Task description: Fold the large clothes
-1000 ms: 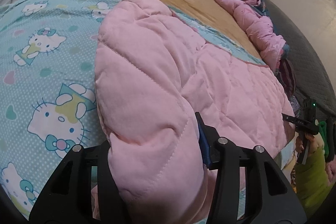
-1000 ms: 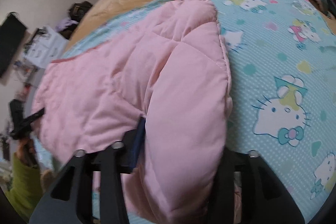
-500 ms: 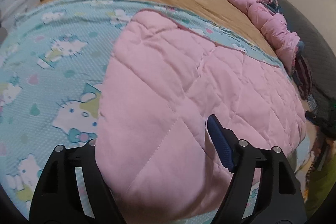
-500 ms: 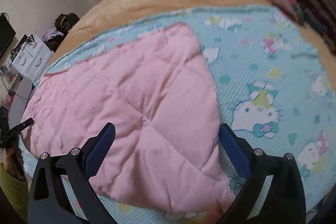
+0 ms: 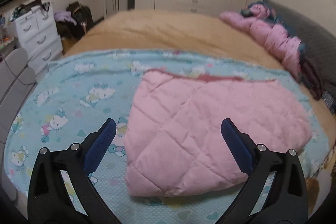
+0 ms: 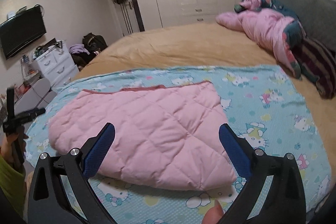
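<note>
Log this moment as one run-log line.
left gripper: opening, empty | right gripper: open, empty | pink quilt: folded, flat on blue sheet

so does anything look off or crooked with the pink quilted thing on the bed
Mostly neat: the pink quilted garment lies folded flat on the cartoon-cat blanket. Its far edge isn't flush, though; a darker pink trim peeks out there, so the layers look slightly offset.

Both wrist views look down from nearby, sharing the pink quilt (image 5: 210,125) (image 6: 142,131)
</note>
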A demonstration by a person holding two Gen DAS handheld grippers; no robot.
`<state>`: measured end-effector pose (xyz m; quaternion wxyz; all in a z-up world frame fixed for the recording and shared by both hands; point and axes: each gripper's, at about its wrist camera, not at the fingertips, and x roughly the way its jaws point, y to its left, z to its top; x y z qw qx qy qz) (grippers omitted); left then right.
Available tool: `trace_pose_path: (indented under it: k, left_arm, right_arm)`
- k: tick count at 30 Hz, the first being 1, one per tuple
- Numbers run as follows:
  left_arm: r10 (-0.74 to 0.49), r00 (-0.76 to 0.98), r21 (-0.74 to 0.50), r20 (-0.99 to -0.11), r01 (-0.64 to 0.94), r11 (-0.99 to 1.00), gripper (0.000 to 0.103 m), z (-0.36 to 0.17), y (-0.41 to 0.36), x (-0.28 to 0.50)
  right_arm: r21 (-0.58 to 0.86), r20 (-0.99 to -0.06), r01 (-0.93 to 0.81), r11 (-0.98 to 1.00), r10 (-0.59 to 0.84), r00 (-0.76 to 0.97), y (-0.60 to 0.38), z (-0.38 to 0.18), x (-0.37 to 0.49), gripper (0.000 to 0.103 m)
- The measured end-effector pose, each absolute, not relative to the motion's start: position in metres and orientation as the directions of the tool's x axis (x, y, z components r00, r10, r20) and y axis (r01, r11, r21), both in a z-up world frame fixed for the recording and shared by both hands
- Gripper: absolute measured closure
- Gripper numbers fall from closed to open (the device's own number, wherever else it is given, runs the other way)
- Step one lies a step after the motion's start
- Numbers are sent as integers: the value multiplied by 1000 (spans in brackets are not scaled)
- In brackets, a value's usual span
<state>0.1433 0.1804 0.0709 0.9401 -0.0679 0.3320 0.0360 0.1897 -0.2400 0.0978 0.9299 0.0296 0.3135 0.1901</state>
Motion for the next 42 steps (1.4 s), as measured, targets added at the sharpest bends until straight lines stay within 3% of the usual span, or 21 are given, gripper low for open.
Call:
trace_pose_path:
  k: [8, 19, 31, 37, 42]
  left_arm:
    - [-8, 849, -104, -528, -55, 993, 9, 100, 148, 93]
    - [-37, 873, -90, -487, -8, 996, 9, 72, 103, 38]
    - [-42, 838, -124, -544, -30, 992, 9, 20, 79, 8]
    - [-35, 823, -132, -567, -49, 990, 9, 14, 76, 8]
    - [-11, 823, -111, -567, -63, 992, 9, 15, 72, 6]
  right_arm:
    - [132, -511, -360, 923, 375, 773, -227, 109, 131, 4]
    - [75, -422, -308, 949, 310, 852, -224, 95, 70, 4]
    - [114, -473, -295, 949, 313, 824, -213, 43, 38, 4]
    - [157, -479, -292, 943, 332, 813, -205, 35, 31, 4]
    - [108, -475, -294, 950, 309, 824, -201, 38, 29, 4]
